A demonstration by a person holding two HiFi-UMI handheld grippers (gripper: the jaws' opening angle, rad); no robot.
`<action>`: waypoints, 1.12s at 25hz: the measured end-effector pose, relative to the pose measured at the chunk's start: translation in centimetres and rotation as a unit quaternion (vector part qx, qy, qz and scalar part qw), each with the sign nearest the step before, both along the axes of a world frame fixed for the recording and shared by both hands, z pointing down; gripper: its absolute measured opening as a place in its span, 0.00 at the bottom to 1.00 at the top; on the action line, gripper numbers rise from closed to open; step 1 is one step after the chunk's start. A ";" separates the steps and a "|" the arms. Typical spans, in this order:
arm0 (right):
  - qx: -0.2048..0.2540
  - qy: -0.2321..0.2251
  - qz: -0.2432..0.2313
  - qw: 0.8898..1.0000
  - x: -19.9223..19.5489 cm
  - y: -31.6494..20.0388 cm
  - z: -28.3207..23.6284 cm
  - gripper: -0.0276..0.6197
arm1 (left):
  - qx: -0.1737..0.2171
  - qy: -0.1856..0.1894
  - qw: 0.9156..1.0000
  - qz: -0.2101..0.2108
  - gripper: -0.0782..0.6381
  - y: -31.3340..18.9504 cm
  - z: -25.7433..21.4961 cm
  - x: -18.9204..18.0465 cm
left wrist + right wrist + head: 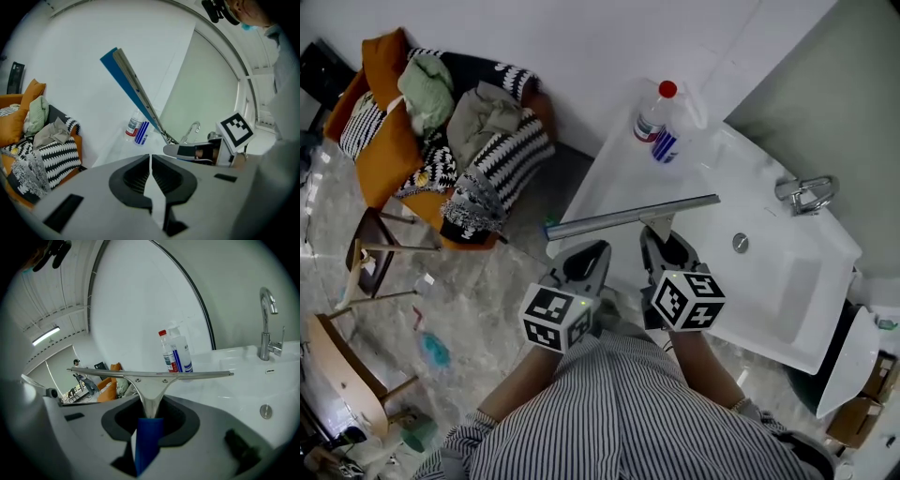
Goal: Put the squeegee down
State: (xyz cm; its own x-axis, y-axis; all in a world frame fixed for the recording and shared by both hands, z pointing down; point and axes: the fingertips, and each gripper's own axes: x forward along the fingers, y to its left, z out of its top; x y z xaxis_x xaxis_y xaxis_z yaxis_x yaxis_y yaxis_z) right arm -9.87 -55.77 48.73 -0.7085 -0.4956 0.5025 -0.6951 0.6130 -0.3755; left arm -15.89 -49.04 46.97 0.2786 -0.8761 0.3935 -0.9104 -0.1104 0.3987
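Right now your right hand-held gripper [661, 234] [149, 425] is clamped on the squeegee [633, 216] [150, 374] [136, 91]. Its jaws grip the blue handle from both sides, and the metal neck sticks out past the jaw tips. The long metal blade runs crosswise in front of that gripper, about level. It is above the near left part of the white table [609, 187], and its left end reaches past the table's edge. The squeegee is not lying on the table; your grip alone carries it.

Your left hand-held gripper [586, 258] [150, 171] has its jaws together with nothing between them. It is just beside the right one, below the blade's left half.

Beyond the blade, a red-capped bottle [652, 117] [165, 352] and a blue-striped bottle [667, 142] [183, 355] stand upright and close together at the back of the table, near the wall. To your right lies the sink [769, 281], with its drain [740, 243] [266, 411] and the faucet [806, 192] [267, 329] behind it. Well apart on the left, an armchair [389, 150] with orange cushions and piled clothes stands on the floor [487, 291].
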 end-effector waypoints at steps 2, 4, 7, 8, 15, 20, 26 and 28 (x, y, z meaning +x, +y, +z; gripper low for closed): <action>-0.005 0.006 -0.006 1.000 -0.2 -0.4 0.9 0.19 | -0.011 0.004 1.000 -0.003 0.14 -0.1 0.9 0.1; -0.009 0.010 -0.016 1.000 -0.6 -0.7 1.7 0.19 | -0.023 0.010 1.000 -0.004 0.14 0.0 1.8 0.3; -0.006 0.027 -0.040 0.999 -1.3 -0.9 3.1 0.19 | -0.041 0.019 0.999 -0.006 0.14 0.3 3.2 0.7; -0.003 0.036 -0.049 0.998 -1.5 -0.9 3.5 0.19 | -0.047 0.022 0.999 -0.008 0.14 0.4 3.6 0.8; 0.045 0.097 -0.110 0.988 -2.9 -1.7 6.2 0.19 | -0.069 0.047 0.996 -0.016 0.14 0.6 5.8 0.7; 0.049 0.117 -0.153 0.980 -3.9 -1.8 7.9 0.19 | -0.066 0.083 0.994 -0.017 0.14 0.3 6.2 0.7; 0.050 0.131 -0.179 0.974 -5.0 -2.1 9.3 0.19 | -0.071 0.090 0.993 -0.023 0.14 0.4 6.9 0.4; 0.050 0.140 -0.186 0.971 -5.1 -2.2 9.7 0.19 | -0.072 0.092 0.993 -0.023 0.14 0.5 7.1 0.4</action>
State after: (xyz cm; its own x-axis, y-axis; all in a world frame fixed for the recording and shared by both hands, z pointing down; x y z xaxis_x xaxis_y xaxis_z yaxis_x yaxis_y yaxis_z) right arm -15.01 -57.93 58.43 -0.6908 -0.2885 0.6630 -0.4854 0.8647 -0.1294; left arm -15.48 -48.56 54.04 0.3174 -0.8280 0.4623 -0.8240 0.0005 0.5666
